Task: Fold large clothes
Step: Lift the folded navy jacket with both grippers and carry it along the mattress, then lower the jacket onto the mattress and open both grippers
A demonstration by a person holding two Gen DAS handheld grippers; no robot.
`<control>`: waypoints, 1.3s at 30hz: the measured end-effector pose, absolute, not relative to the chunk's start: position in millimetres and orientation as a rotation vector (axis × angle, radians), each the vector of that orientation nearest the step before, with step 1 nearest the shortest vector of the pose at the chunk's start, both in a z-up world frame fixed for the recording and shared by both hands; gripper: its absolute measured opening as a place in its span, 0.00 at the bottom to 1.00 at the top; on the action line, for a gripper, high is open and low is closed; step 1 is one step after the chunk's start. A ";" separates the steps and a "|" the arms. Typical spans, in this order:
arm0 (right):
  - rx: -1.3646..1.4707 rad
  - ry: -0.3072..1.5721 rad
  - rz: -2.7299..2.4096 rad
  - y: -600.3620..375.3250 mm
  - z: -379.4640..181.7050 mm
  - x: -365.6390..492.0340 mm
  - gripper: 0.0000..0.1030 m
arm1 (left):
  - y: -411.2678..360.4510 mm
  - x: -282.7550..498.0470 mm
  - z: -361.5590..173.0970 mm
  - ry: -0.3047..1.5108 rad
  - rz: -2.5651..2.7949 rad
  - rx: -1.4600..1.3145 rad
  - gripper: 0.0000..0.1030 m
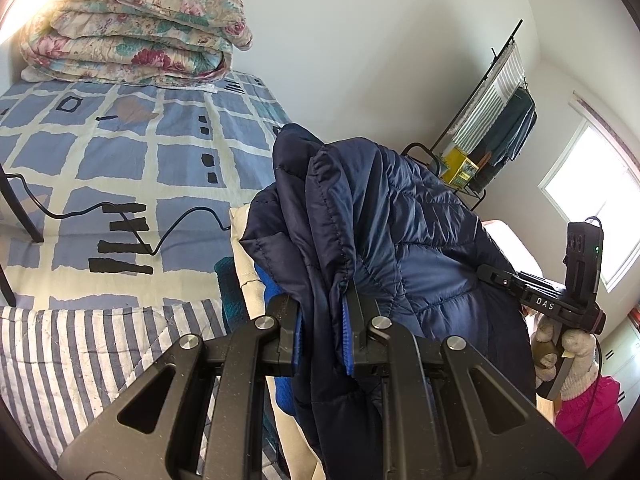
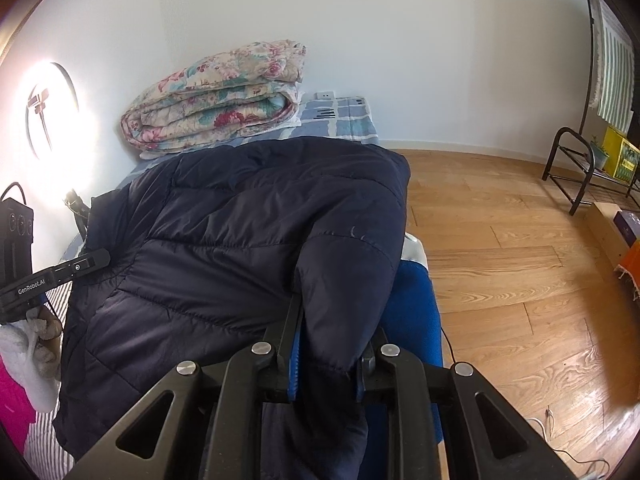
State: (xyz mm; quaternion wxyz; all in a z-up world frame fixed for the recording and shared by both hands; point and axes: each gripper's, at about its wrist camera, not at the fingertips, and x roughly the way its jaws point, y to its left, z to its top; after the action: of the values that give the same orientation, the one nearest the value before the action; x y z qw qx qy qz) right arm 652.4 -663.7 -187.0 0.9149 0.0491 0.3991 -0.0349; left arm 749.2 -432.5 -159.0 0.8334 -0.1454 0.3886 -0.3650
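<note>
Item: navy quilted puffer jacket [image 2: 224, 240], held clear above the bed [image 1: 120, 152] by two corners, the left hand-held gripper [image 1: 322, 320] clamped on a bunched fold of its edge and the right hand-held gripper [image 2: 332, 344] likewise closed on a fold, so the garment hangs spread between them, presumably to straighten it for laying flat before folding. Surroundings: folded floral quilt [image 1: 132, 28] at the bed's far end, black cable [image 1: 172, 224] across the checked sheet; a metal rack [image 2: 576, 172] carries a yellow box [image 2: 620, 158], contents not discernible.
</note>
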 end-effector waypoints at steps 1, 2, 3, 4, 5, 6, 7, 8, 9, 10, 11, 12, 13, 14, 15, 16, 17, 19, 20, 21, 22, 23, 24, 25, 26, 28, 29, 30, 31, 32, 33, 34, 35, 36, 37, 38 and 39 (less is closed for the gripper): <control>0.090 0.823 -0.079 -661.3 -186.6 652.5 0.17 | -432.4 748.8 -158.9 0.822 -0.771 -0.304 0.13; 0.079 0.825 -0.085 -658.8 -186.2 652.6 0.17 | -432.2 748.5 -158.1 0.822 -0.768 -0.297 0.13; 0.073 0.827 -0.088 -657.1 -185.6 653.7 0.17 | -431.1 748.8 -157.8 0.822 -0.767 -0.295 0.13; 0.069 0.828 -0.091 -655.5 -184.8 654.2 0.17 | -431.0 748.2 -157.7 0.824 -0.764 -0.293 0.15; 0.066 0.829 -0.096 -653.8 -184.0 655.0 0.18 | -429.9 748.8 -157.4 0.828 -0.759 -0.291 0.16; 0.062 0.828 -0.105 -652.7 -183.2 654.7 0.19 | -428.9 748.8 -156.3 0.828 -0.754 -0.293 0.17; 0.058 0.829 -0.110 -651.8 -182.6 654.6 0.19 | -429.2 747.9 -155.6 0.828 -0.752 -0.292 0.18; 0.056 0.831 -0.112 -651.5 -182.2 654.8 0.19 | -428.6 748.0 -155.2 0.830 -0.751 -0.291 0.18; 0.052 0.831 -0.116 -650.5 -182.0 654.2 0.19 | -428.5 748.0 -154.7 0.829 -0.749 -0.286 0.18; 0.048 0.832 -0.120 -649.7 -181.7 653.9 0.19 | -428.1 748.1 -154.5 0.828 -0.747 -0.280 0.18; 0.048 0.833 -0.123 -649.3 -181.7 653.6 0.19 | -429.4 746.6 -154.5 0.827 -0.744 -0.275 0.18; 0.046 0.834 -0.127 -649.0 -181.8 653.5 0.19 | -429.6 745.9 -154.1 0.826 -0.741 -0.271 0.18; 0.046 0.833 -0.132 -648.6 -181.8 653.0 0.19 | -429.4 745.7 -153.9 0.824 -0.734 -0.267 0.20; 0.047 0.832 -0.137 -648.1 -181.9 652.6 0.19 | -430.1 744.3 -153.7 0.821 -0.728 -0.265 0.20; 0.042 0.830 -0.147 -646.7 -181.5 652.8 0.21 | -430.1 743.5 -153.6 0.820 -0.724 -0.264 0.21; 0.036 0.829 -0.157 -645.7 -181.4 651.7 0.22 | -429.8 742.6 -153.5 0.822 -0.716 -0.263 0.25; 0.031 0.832 -0.166 -644.5 -181.3 650.4 0.24 | -429.8 741.2 -153.3 0.822 -0.709 -0.262 0.28; 0.021 0.836 -0.194 -644.0 -180.1 646.8 0.29 | -425.4 739.3 -152.4 0.818 -0.691 -0.265 0.43; 0.022 0.833 -0.205 -644.5 -178.7 644.4 0.31 | -423.4 737.4 -151.1 0.815 -0.679 -0.270 0.47; 0.030 0.828 -0.214 -645.7 -176.7 640.9 0.31 | -420.5 736.6 -150.2 0.812 -0.672 -0.279 0.52; 0.037 0.822 -0.221 -646.6 -174.3 637.0 0.32 | -415.0 735.5 -148.6 0.807 -0.669 -0.295 0.52; 0.039 0.817 -0.226 -647.3 -172.7 634.4 0.33 | -412.6 733.9 -146.9 0.805 -0.665 -0.300 0.52; 0.038 0.809 -0.232 -646.5 -169.5 629.9 0.34 | -409.9 732.0 -144.8 0.802 -0.663 -0.302 0.52; 0.038 0.803 -0.239 -646.0 -166.9 625.1 0.37 | -407.8 729.4 -142.3 0.799 -0.662 -0.301 0.52; 0.038 0.797 -0.243 -645.5 -164.8 621.4 0.38 | -406.0 726.6 -139.9 0.795 -0.664 -0.300 0.52; 0.037 0.788 -0.249 -642.1 -158.4 612.2 0.39 | -402.4 718.8 -133.2 0.785 -0.670 -0.297 0.52; 0.035 0.785 -0.250 -640.0 -155.2 608.1 0.39 | -401.1 714.1 -129.9 0.780 -0.673 -0.297 0.52; 0.033 0.783 -0.250 -637.0 -151.4 603.4 0.39 | -399.3 708.4 -125.7 0.775 -0.677 -0.294 0.52; 0.030 0.779 -0.252 -634.0 -147.7 598.0 0.39 | -397.6 702.3 -120.9 0.770 -0.680 -0.291 0.52; 0.025 0.775 -0.254 -630.2 -143.5 592.3 0.39 | -397.4 696.6 -116.2 0.767 -0.683 -0.287 0.52; 0.020 0.769 -0.254 -626.2 -138.3 585.9 0.39 | -394.4 688.3 -109.8 0.760 -0.690 -0.281 0.52; 0.019 0.763 -0.250 -622.2 -132.4 579.0 0.39 | -391.5 679.2 -103.1 0.751 -0.694 -0.272 0.52; 0.019 0.757 -0.246 -618.7 -127.6 574.4 0.39 | -389.0 671.3 -96.9 0.742 -0.696 -0.262 0.52; 0.019 0.747 -0.243 -613.9 -120.4 568.2 0.39 | -385.5 661.5 -89.1 0.730 -0.698 -0.251 0.52; 0.019 0.737 -0.242 -608.0 -111.7 560.5 0.39 | -381.3 652.1 -81.3 0.724 -0.699 -0.246 0.52; 0.020 0.727 -0.239 -602.5 -103.5 553.5 0.39 | -376.9 644.5 -74.5 0.718 -0.700 -0.246 0.52; 0.022 0.718 -0.236 -597.2 -96.8 546.4 0.39 | -371.4 634.6 -65.5 0.710 -0.701 -0.249 0.52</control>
State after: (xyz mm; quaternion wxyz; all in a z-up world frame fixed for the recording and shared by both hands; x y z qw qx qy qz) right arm 546.4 -597.2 -96.8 0.9295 0.0107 0.3504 -0.1150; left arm 634.6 -371.4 -65.5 0.8708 -0.1190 0.3396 -0.3350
